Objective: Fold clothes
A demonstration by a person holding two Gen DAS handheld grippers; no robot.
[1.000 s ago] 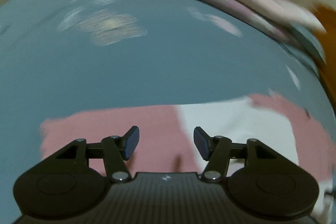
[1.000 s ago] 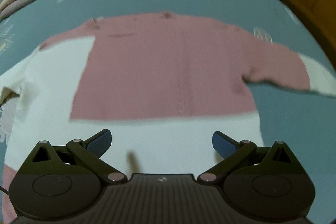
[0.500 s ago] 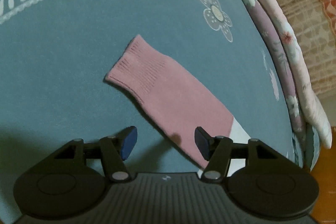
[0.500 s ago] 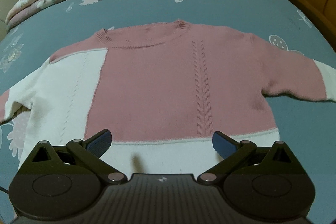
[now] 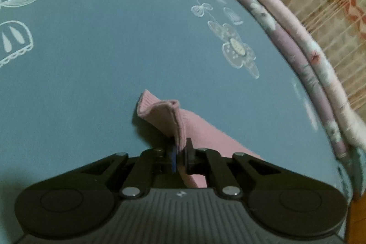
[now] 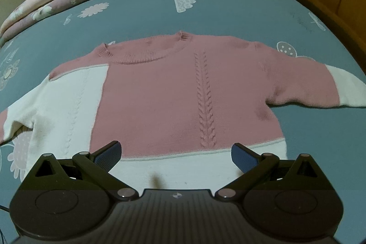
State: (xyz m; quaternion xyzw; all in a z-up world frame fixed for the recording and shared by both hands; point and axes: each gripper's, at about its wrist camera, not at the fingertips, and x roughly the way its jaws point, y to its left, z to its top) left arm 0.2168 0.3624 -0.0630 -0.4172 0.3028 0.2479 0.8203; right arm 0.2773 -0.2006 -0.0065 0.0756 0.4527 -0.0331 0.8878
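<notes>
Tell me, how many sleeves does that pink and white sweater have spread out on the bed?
2. One sleeve stretches right across the bedsheet; the other sleeve runs off left, its cuff pinched in the left gripper.

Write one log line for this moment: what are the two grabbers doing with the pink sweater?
left gripper: just closed on pink sleeve cuff | right gripper: open, above sweater hem | sweater: flat on bed sheet

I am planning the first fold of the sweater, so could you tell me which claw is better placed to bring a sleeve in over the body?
Left. The left claw is already shut on the pink sleeve cuff; the right claw is open above the sweater's hem, holding nothing.
</notes>
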